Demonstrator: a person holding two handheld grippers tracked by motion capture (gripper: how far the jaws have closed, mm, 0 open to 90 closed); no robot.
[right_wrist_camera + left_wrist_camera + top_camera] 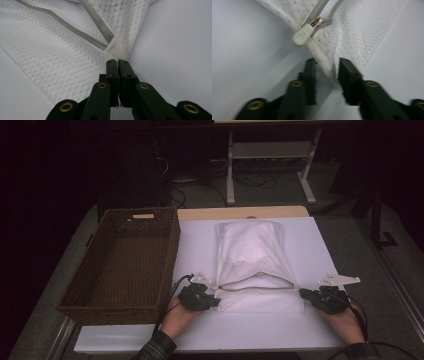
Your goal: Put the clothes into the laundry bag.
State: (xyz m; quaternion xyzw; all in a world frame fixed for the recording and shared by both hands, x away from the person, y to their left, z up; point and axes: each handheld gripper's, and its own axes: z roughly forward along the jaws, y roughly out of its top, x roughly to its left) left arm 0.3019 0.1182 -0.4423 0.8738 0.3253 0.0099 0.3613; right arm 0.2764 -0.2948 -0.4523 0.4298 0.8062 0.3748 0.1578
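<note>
Right gripper view first, nearest the person: the right gripper [117, 61] has its two black jaws pressed together on the very corner of a white mesh laundry bag [50, 57], just below where the grey zipper [96, 23] ends in a folded fabric tab. Left gripper view shows the other corner: the left gripper [327, 67] has its jaws a little apart, a fold of the mesh running down between them; the right-hand jaw lies against the cloth, the left one seems to stand just clear, so this looks more like a loose straddle than a firm pinch. The cream zipper pull [302, 37] sits just beyond those jaw tips.

From the high view, the person's two hands rest at the near edge of the white table [320, 250], one gripper at each near corner of the bag, whose zipper mouth gapes in an arch between them. The bag is stuffed and lies lengthwise in the table's middle. A brown wicker basket [90, 305] stands to its left, empty as far as I can see (probably where the bag is headed).

To do this step well, I judge the left jaws should be closed fully on the mesh before any lift, avoiding the pull, and both corners raised evenly so the open mouth stays up.
</note>
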